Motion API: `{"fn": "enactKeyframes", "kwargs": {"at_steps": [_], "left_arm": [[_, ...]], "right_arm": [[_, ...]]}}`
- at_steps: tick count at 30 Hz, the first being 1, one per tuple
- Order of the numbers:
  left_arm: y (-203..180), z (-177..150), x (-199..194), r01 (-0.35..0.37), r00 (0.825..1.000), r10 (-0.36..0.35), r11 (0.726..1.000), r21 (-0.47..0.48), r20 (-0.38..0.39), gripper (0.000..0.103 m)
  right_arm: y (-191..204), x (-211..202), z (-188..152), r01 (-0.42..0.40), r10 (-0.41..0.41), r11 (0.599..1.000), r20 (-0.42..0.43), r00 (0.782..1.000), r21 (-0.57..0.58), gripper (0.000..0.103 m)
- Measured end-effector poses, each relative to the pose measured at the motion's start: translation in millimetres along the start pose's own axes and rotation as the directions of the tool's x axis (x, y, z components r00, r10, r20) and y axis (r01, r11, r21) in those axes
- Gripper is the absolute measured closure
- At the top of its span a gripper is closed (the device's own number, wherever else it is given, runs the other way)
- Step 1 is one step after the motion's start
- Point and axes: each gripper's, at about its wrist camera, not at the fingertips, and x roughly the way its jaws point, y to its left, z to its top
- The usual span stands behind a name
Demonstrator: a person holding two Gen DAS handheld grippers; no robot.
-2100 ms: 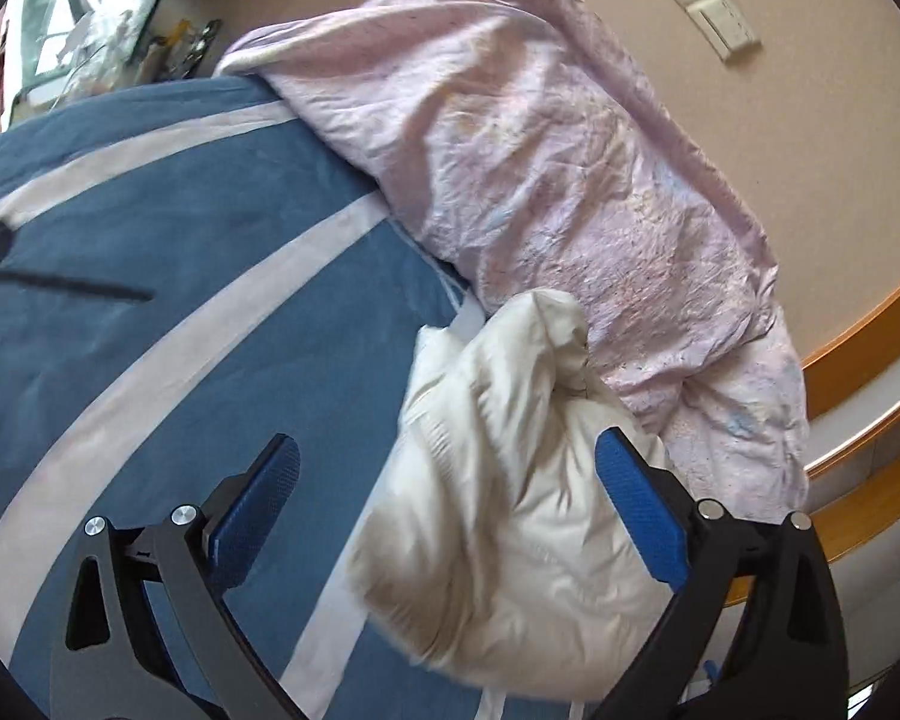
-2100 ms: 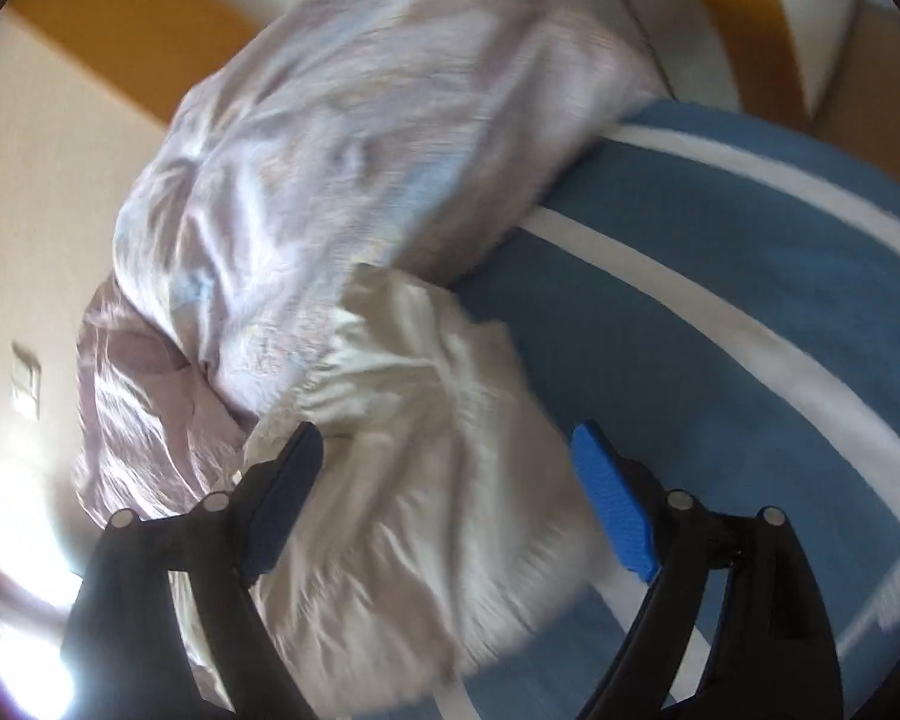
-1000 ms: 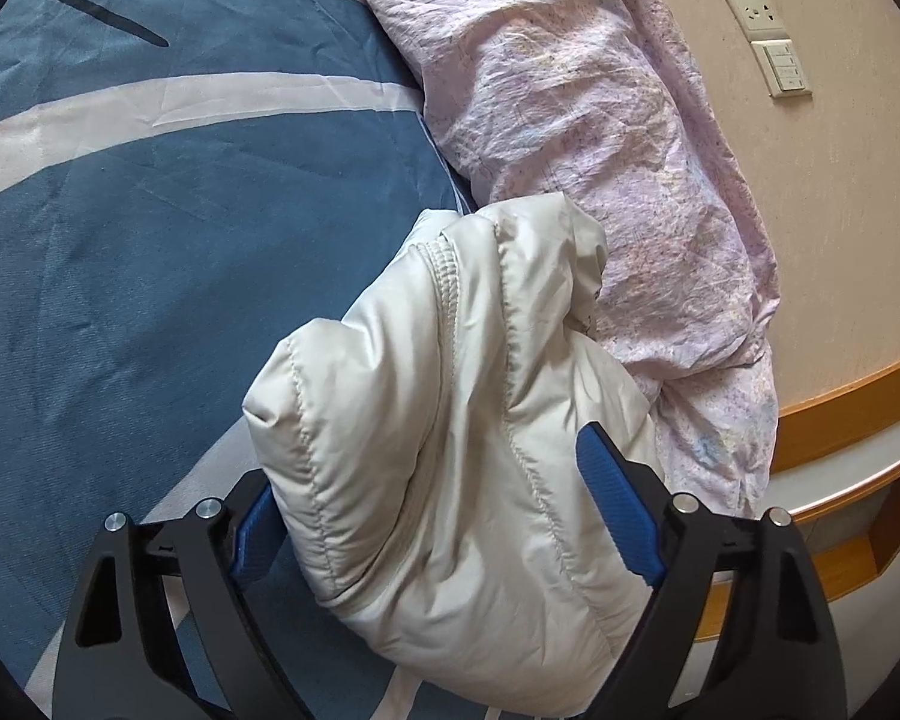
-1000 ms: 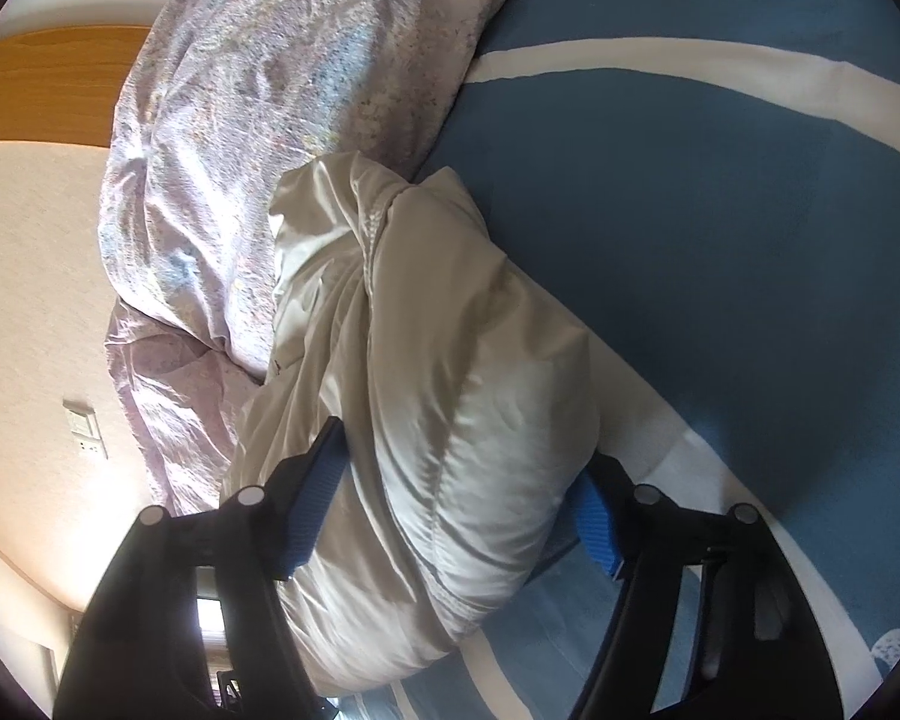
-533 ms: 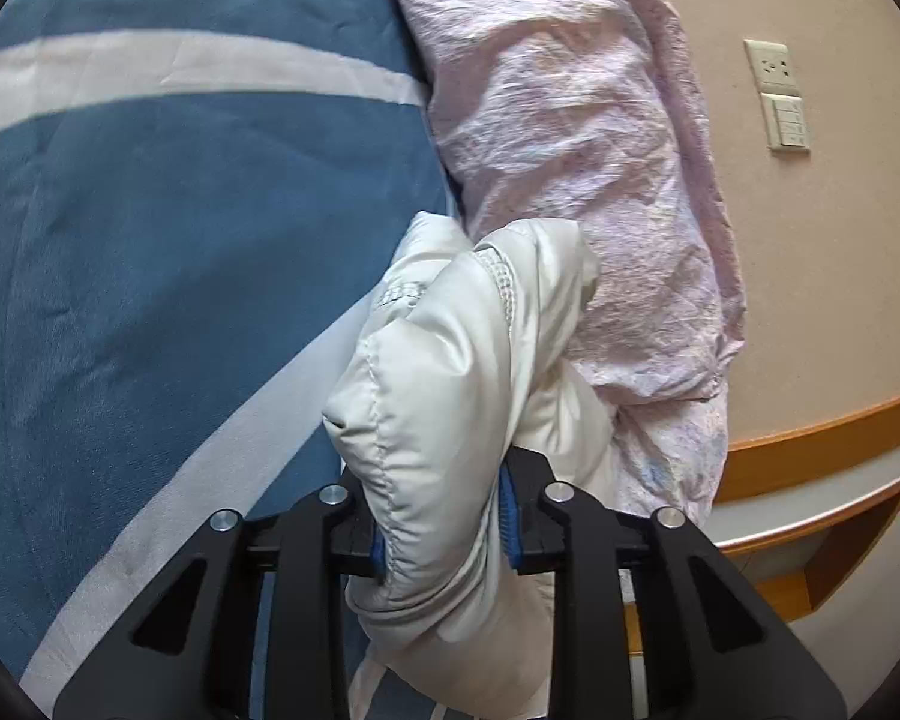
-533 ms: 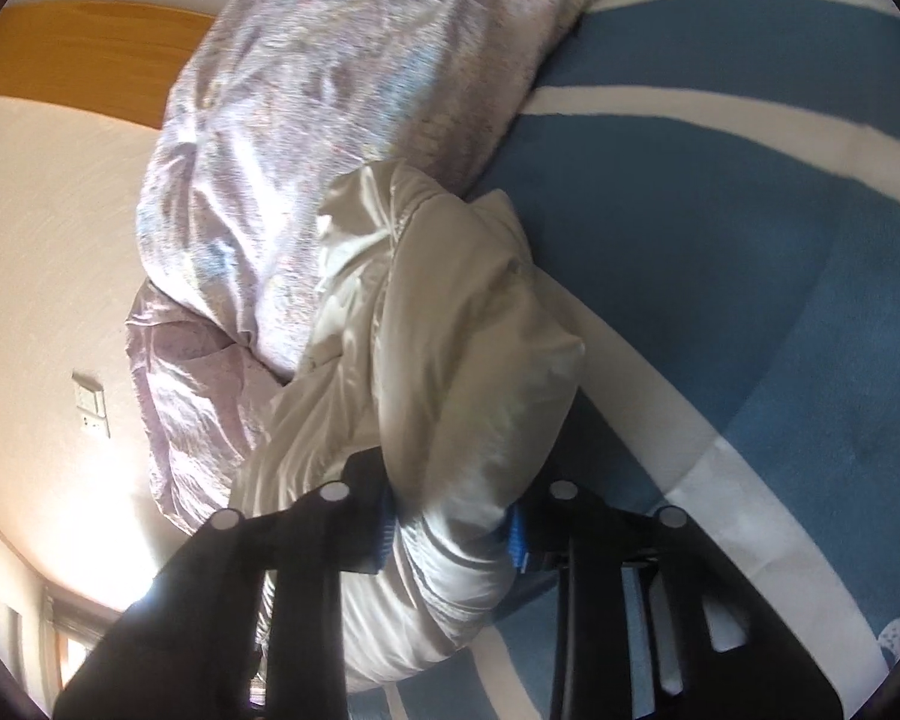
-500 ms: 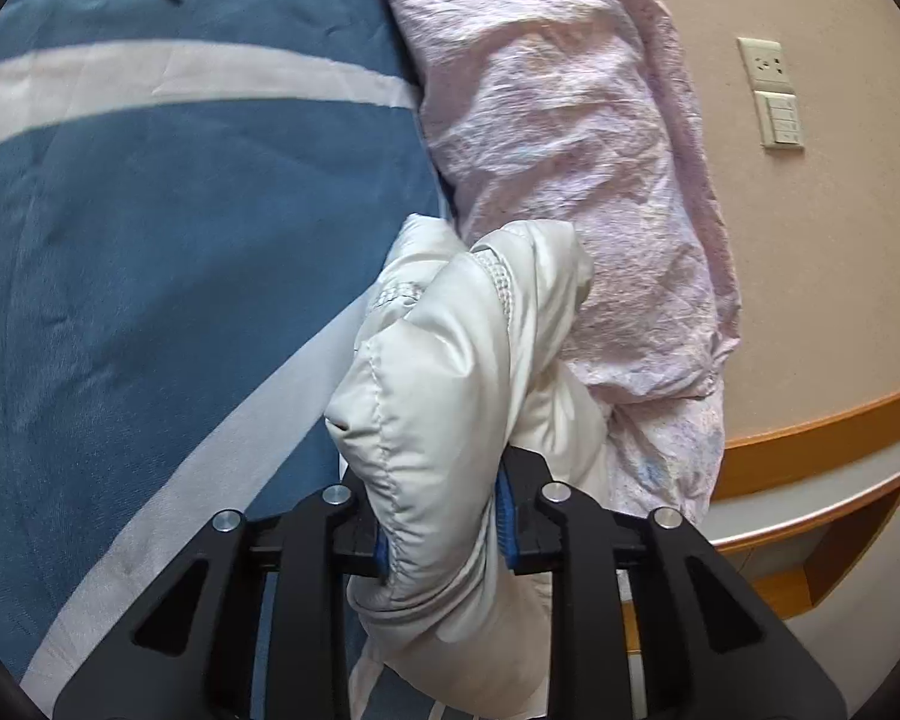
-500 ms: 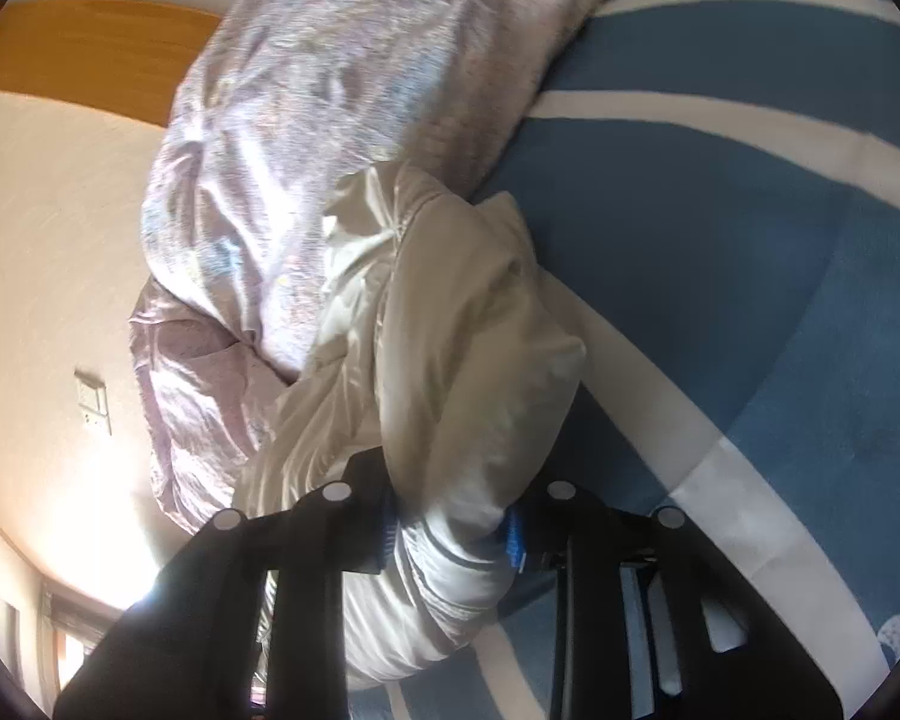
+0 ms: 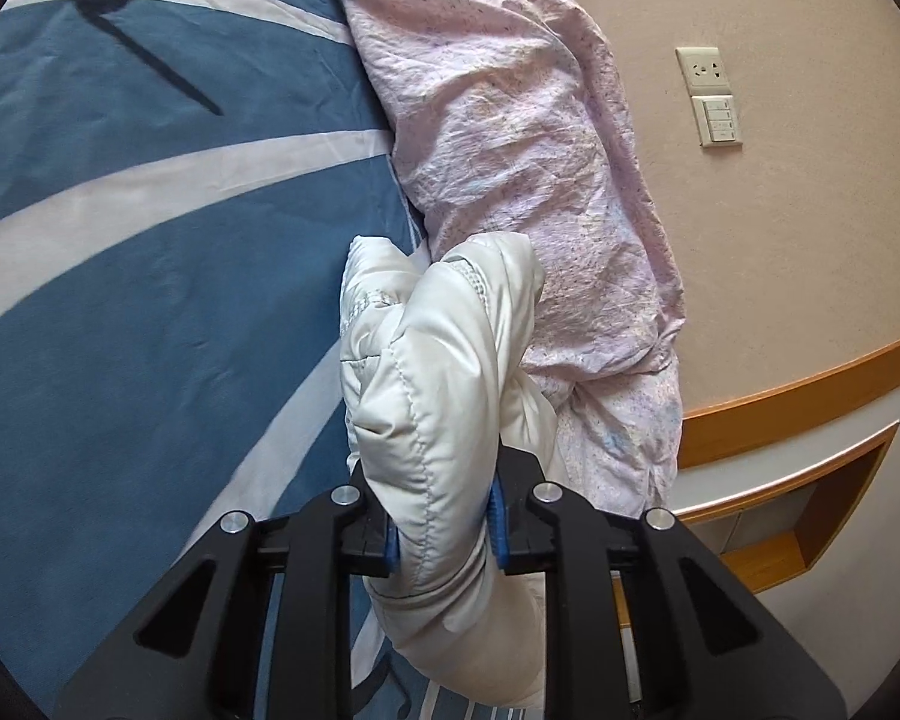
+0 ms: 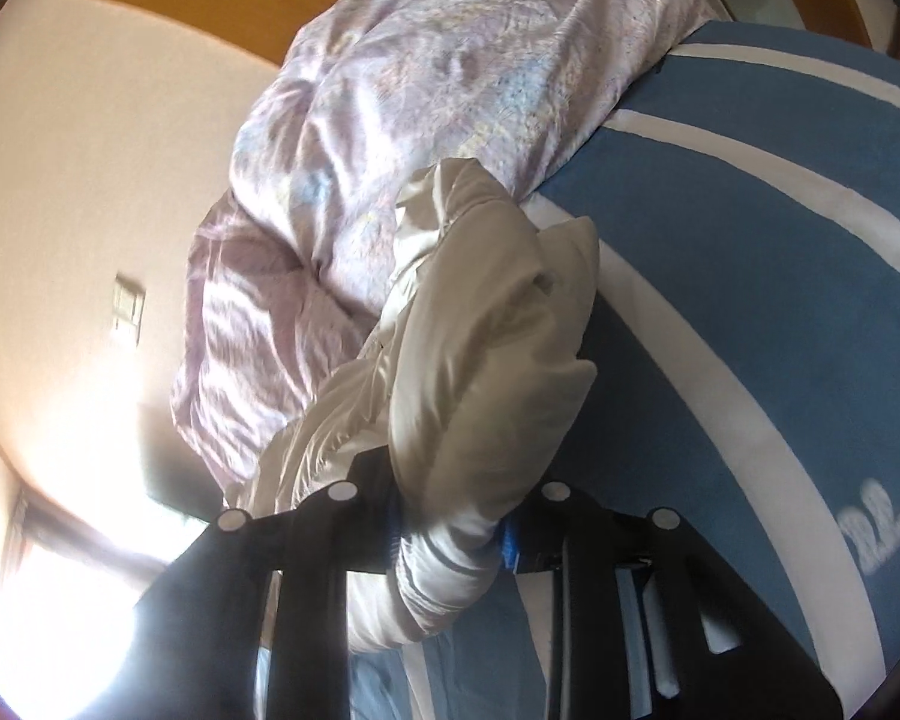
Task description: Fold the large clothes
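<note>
1. Left gripper [image 9: 444, 519]: jaws clamped on the white jacket [image 9: 444, 372]
2. Right gripper [image 10: 450, 531]: jaws clamped on the same jacket
3. Jacket bunches ahead of both, over the blue bed cover [image 9: 150, 276], beside the pink quilt [image 9: 510, 138]

blue-white bedspread [image 9: 150, 276] | crumpled pink duvet [image 9: 522, 168] against wall | socket and switch [image 9: 711, 96]

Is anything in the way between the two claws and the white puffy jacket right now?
Nothing visible. The left claw and the right claw are each shut directly on a bunched fold of the jacket, which sits on the blue bed cover against the pink quilt.
</note>
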Motion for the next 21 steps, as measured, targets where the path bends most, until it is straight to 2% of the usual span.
{"fn": "enactKeyframes", "kwargs": {"at_steps": [11, 14, 16, 17, 18, 19, 20, 21], "left_arm": [[29.6, -29.5, -63.0, -0.016, 1.0, 0.017, 0.999, -0.028, 0.007, 0.082], [33.7, -35.5, -67.1, -0.039, 0.999, 0.039, 0.999, -0.005, 0.015, 0.08], [36.8, -36.9, -66.2, -0.066, 0.998, 0.066, 0.998, 0.004, 0.023, 0.075], [38.1, -37.1, -65.1, -0.073, 0.997, 0.073, 0.997, 0.007, 0.024, 0.071], [39.1, -37.1, -65.6, -0.086, 0.996, 0.086, 0.996, 0.014, 0.029, 0.059], [39.3, -37.3, -66.7, -0.106, 0.994, 0.105, 0.994, 0.023, 0.04, 0.049], [38.8, -37.1, -68.0, -0.128, 0.99, 0.126, 0.991, 0.036, 0.057, 0.03], [38.1, -37.1, -69.2, -0.135, 0.989, 0.131, 0.99, 0.046, 0.071, 0.027]], "right_arm": [[-9.1, -49.8, -46.5, 0.042, -0.044, 0.997, -0.032, 0.999, -0.062, 0.078], [-14.8, -52.2, -50.0, 0.083, -0.085, 0.994, -0.032, 0.996, -0.066, 0.069], [-18.8, -52.2, -51.1, 0.12, -0.123, 0.991, -0.036, 0.992, -0.061, 0.062], [-18.7, -53.8, -52.4, 0.146, -0.148, 0.987, -0.032, 0.988, -0.064, 0.056], [-17.2, -56.8, -53.3, 0.174, -0.176, 0.982, -0.018, 0.984, -0.074, 0.053], [-14.0, -61.2, -54.1, 0.213, -0.213, 0.973, 0.011, 0.977, -0.091, 0.044], [-7.1, -68.9, -54.2, 0.279, -0.271, 0.953, 0.079, 0.959, -0.12, 0.038], [-1.3, -75.2, -54.2, 0.329, -0.311, 0.934, 0.136, 0.941, -0.142, 0.035]]}}
